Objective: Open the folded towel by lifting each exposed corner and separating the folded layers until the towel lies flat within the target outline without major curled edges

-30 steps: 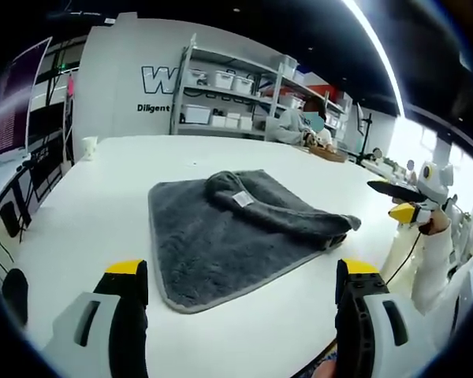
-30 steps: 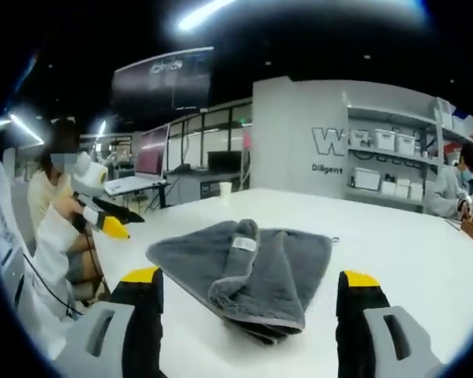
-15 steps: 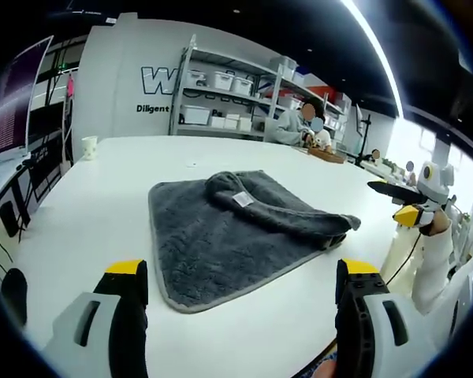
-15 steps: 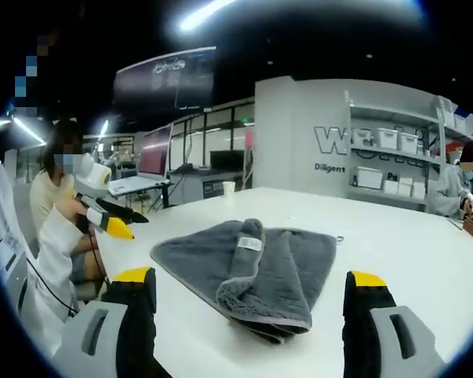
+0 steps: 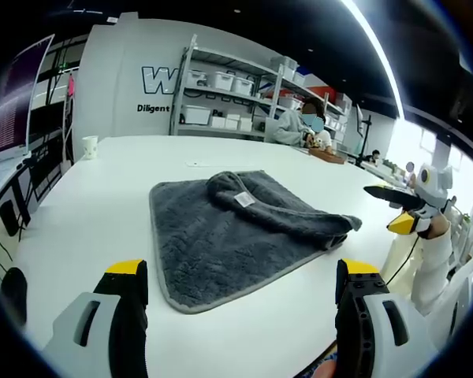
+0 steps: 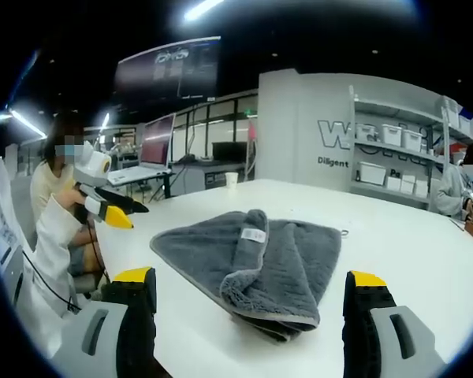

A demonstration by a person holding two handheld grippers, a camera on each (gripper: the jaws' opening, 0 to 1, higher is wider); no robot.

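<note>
A grey towel [image 5: 229, 236] lies folded on the white table [image 5: 87, 205], with a thick rolled fold running across its far half and a white label [image 5: 242, 199] on top. My left gripper [image 5: 243, 276] hovers open just short of the towel's near edge, nothing between its jaws. In the right gripper view the same towel [image 6: 252, 256] shows its stacked folded end nearest, and my right gripper [image 6: 251, 277] stands open in front of it, apart from the cloth. The right gripper [image 5: 402, 213] is off the table's right edge; the left gripper [image 6: 110, 209] is at the far left.
A paper cup [image 5: 89, 147] stands near the table's far left edge. Shelves with white bins [image 5: 236, 98] line the back wall, and people sit at a bench [image 5: 303, 130] beyond. A person in white sleeves [image 6: 51, 236] holds both tools. A laptop [image 6: 142, 169] sits on a desk behind.
The towel has not moved. The right gripper view has shifted a little, so that camera moved slightly. Both grippers stay open.
</note>
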